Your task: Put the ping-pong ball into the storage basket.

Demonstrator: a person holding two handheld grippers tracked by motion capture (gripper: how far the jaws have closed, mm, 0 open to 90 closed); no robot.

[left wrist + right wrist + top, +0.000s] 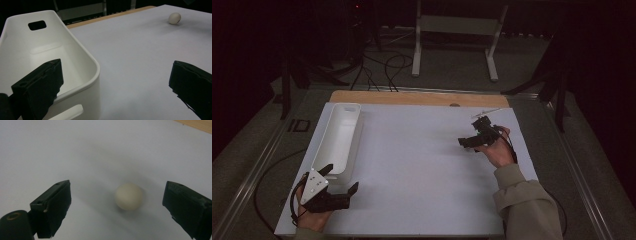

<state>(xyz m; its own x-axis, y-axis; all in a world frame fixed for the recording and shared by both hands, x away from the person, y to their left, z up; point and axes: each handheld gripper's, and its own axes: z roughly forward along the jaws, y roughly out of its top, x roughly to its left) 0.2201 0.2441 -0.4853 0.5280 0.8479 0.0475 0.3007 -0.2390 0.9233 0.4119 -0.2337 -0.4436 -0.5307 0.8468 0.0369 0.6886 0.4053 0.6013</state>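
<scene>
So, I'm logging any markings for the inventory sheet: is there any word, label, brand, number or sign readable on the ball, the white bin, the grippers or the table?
None can be read.
The ball is plain cream, unmarked.
The white bin shows bare walls and handle cut-outs, no label.
The left gripper and right gripper show no legible marking.
The table is blank white.

Both grippers are black with blocky jaws; the left gripper [343,184] carries a grey three-cornered plate, and the right sleeve [526,202] is beige.
</scene>
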